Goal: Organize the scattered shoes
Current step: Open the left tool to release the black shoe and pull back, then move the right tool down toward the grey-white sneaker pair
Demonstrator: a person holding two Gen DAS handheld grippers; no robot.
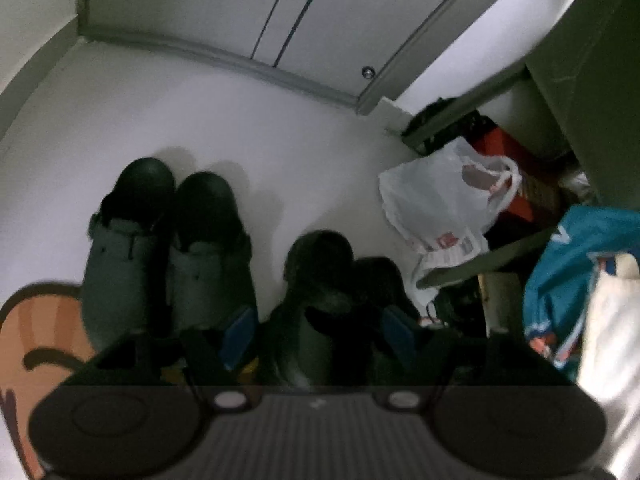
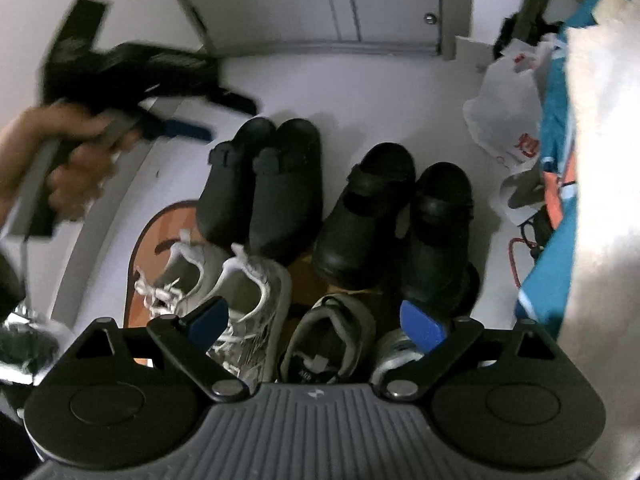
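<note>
You will find almost nothing legible here. The white plastic bag carries red printing, a small mark near its top and a larger one low on its side, and in the left wrist view the same bag shows red and grey print blocks near its bottom edge, but none of it resolves into letters you can read. The insole of the grey sneaker bears a small pale mark, too blurred for you to make out.
</note>
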